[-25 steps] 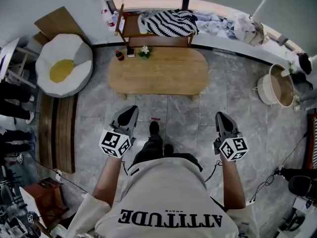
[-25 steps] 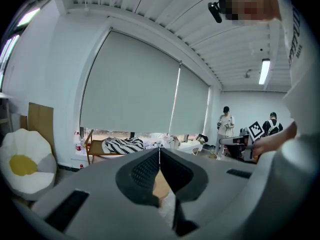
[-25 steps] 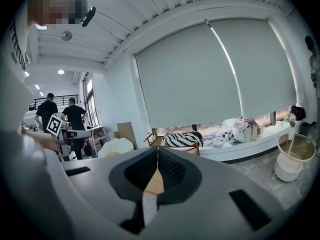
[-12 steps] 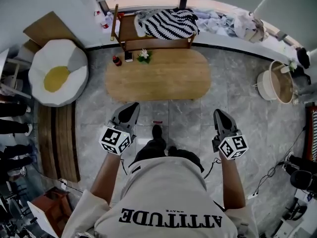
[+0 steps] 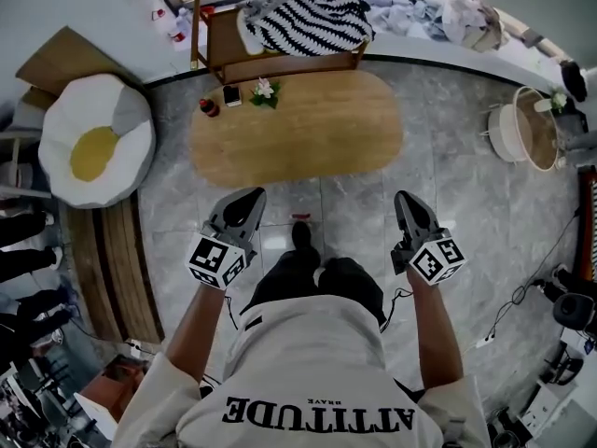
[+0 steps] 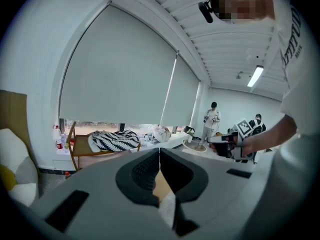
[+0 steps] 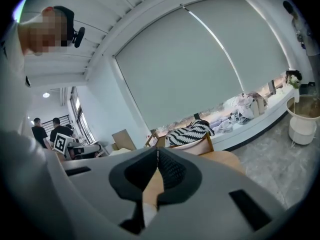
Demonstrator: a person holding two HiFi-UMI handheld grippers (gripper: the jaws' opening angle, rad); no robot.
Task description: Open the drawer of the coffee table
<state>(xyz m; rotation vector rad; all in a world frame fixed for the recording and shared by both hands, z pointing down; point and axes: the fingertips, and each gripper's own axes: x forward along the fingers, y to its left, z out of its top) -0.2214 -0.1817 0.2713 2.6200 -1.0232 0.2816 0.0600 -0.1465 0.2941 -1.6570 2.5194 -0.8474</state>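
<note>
The oval wooden coffee table (image 5: pixel 297 129) stands on the grey floor ahead of the person in the head view. Its drawer does not show from above. My left gripper (image 5: pixel 250 197) and right gripper (image 5: pixel 404 199) hang side by side just short of the table's near edge, both pointing toward it. Both are shut with nothing held. In the left gripper view the jaws (image 6: pixel 159 151) meet along a thin line. In the right gripper view the jaws (image 7: pixel 157 151) also touch, with the table top (image 7: pixel 227 159) behind them.
A small bottle (image 5: pixel 208 107), a dark card (image 5: pixel 231 95) and a little flower (image 5: pixel 264 90) sit at the table's far left. Behind it is a wooden chair with a striped cloth (image 5: pixel 308 21). An egg-shaped cushion (image 5: pixel 93 138) lies left, a basket (image 5: pixel 522 129) right.
The person has stepped toward the table, which now lies closer and larger in the head view. Both grippers have moved forward with the body and stayed shut.
</note>
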